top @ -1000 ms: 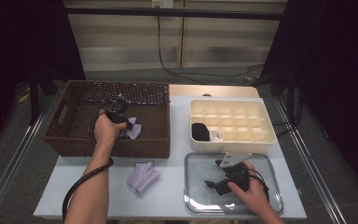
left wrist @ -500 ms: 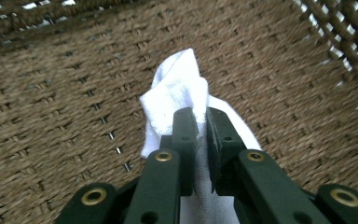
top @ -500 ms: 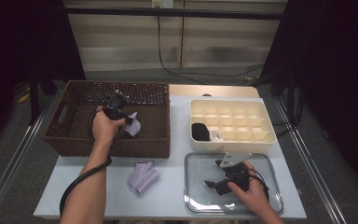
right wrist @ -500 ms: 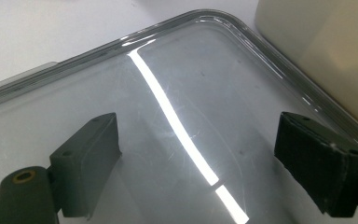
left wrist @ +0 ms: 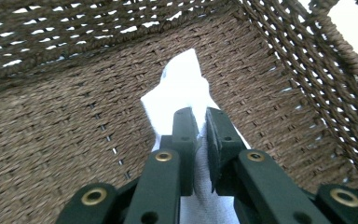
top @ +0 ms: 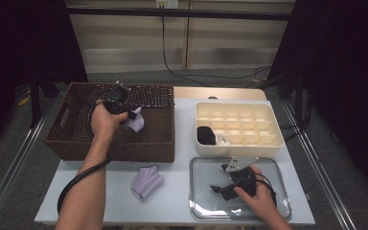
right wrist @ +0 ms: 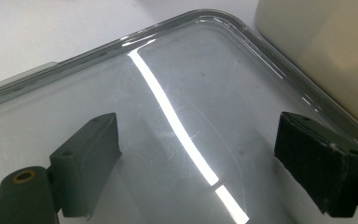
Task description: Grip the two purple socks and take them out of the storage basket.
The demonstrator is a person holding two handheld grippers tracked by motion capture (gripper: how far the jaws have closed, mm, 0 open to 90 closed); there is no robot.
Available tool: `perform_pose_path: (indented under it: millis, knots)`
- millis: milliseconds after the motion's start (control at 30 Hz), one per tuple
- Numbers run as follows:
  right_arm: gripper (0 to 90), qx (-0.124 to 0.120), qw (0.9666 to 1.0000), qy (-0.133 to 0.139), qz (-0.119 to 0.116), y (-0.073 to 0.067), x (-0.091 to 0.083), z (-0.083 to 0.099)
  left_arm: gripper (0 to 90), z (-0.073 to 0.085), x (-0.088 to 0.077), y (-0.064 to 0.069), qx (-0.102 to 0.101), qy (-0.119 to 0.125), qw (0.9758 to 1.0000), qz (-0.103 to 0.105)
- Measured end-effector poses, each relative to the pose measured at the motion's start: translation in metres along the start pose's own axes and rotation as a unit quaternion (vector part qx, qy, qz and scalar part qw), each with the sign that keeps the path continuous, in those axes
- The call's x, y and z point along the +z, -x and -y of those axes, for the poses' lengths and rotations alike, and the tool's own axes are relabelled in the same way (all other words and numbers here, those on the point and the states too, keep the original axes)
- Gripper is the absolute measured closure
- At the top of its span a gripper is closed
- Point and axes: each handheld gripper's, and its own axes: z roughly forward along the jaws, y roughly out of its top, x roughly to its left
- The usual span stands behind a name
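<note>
Where left gripper (left wrist: 199,122) pinches white cloth (left wrist: 182,88), lower cloth hidden.

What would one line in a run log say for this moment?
left gripper: shut on pale cloth, over wicker basket | right gripper: jaws open, over clear tray | second cloth: on table

White cloth (left wrist: 182,88) against the brown woven basket (top: 153,143); lilac cloth (top: 146,182) lower centre, cream organiser (top: 273,127) right.
</note>
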Motion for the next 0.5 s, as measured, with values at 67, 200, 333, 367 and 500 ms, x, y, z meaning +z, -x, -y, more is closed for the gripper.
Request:
perform_pose_path:
  millis: [67,200,333,367,500]
  knots:
    - [13.3,0.0,1.0,0.0,0.0,0.0,0.0,0.0,83.0,-0.001,-0.006,0.001,0.0,0.0,1.0,0.002]
    - [13.4,0.0,1.0,0.0,0.0,0.0,0.0,0.0,83.2,-0.003,-0.018,0.002,-0.001,0.002,1.0,0.009]
    - [13.3,0.0,1.0,0.0,0.0,0.0,0.0,0.0,83.2,-0.003,-0.028,0.004,0.0,0.006,0.9999,0.011]
    - [13.3,-0.001,1.0,0.0,0.0,0.0,0.0,0.0,83.2,-0.004,-0.031,0.005,0.002,0.005,0.9999,0.014]
    - [13.3,0.0,1.0,0.0,0.0,0.0,0.0,0.0,83.2,-0.006,-0.041,0.008,0.005,0.009,0.9996,0.025]
